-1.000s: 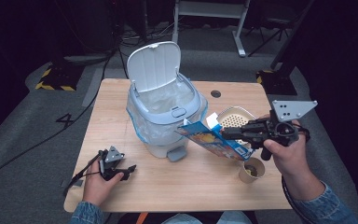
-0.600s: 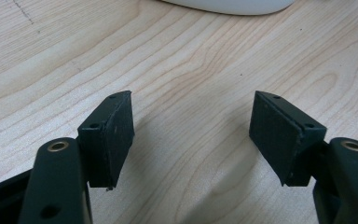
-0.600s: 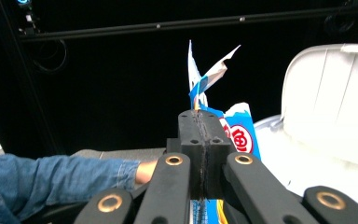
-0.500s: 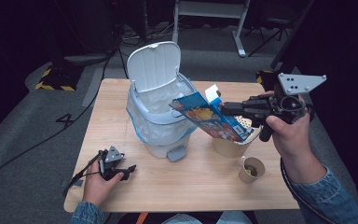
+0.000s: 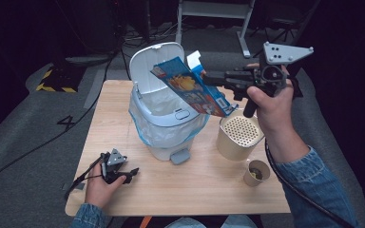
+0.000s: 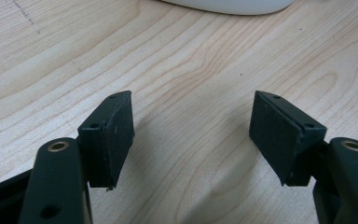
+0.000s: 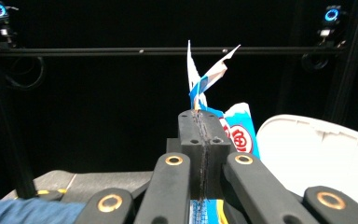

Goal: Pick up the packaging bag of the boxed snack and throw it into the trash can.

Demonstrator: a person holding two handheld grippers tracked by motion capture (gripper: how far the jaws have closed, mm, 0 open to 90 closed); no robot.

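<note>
A flattened blue cereal box (image 5: 190, 88) hangs tilted over the open white pedal bin (image 5: 164, 121), held at its upper end by my right gripper (image 5: 209, 77), which is shut on it. In the right gripper view the jaws are pressed together on the blue and white box (image 7: 235, 130), with the bin's raised lid (image 7: 326, 154) to the right. My left gripper (image 5: 132, 172) rests low on the wooden table (image 5: 204, 185) near the front left, open, with bare wood between its pads (image 6: 114, 135).
A beige perforated canister (image 5: 240, 135) stands right of the bin. A small paper cup (image 5: 256, 172) sits in front of it. The bin's pedal (image 5: 180, 156) faces the front edge. Cables and a dark floor surround the table.
My right gripper has lifted the box from beside the canister up and left, so it now hangs over the bin's opening. The left gripper has stayed put.
</note>
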